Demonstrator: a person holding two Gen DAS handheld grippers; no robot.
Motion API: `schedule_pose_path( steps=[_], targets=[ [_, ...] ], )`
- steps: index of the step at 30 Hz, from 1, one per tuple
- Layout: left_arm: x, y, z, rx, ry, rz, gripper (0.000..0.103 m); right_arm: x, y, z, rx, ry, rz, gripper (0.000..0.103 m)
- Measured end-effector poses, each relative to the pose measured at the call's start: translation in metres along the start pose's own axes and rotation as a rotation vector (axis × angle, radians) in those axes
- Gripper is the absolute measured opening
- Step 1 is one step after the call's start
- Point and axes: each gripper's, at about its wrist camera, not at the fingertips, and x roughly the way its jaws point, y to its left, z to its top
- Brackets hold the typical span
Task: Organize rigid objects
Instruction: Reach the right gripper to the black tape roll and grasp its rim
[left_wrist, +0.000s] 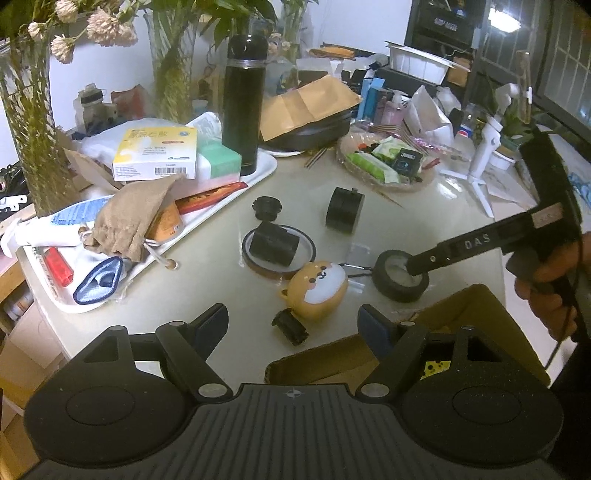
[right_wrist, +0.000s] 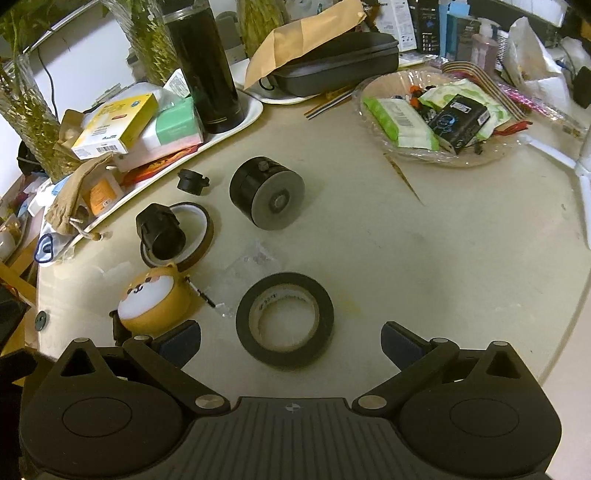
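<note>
Left wrist: right gripper (left_wrist: 419, 267) reads "DAS".

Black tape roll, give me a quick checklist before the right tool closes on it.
1. Right tool open: ok, fingers spread with nothing between the pads.
2. Black tape roll lined up: ok, it lies flat on the table, centred ahead of the fingers.
3. Contact with the roll: cannot tell; in the left wrist view one finger reaches over its hole.
4. Neighbours clear: not ok, the dog-shaped case sits close beside the near finger.
5. Left tool out of the way: ok, open and empty.
6. Cardboard box open for a drop: ok.
</note>
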Motion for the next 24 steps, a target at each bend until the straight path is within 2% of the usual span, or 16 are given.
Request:
schedule_pose_path(
  steps=[14,17,20,24],
  targets=[
    [0.014,0.003,0.002,0.02,0.027,0.03,0.077,0.03,0.012,0.013,-0.071,0.048,-0.02,0.102],
    [0.016,0.002,0.002,0.031,0.037,0.039,0.077,0.034,0.016,0.014,-0.085,0.065,-0.021,0.095],
    [0.017,0.002,0.003,0.035,0.038,0.038,0.077,0.039,0.019,0.013,-0.096,0.086,-0.034,0.093],
    [0.021,0.003,0.004,0.028,0.048,0.034,0.077,0.043,0.021,0.013,-0.107,0.1,-0.064,0.084]
  ],
)
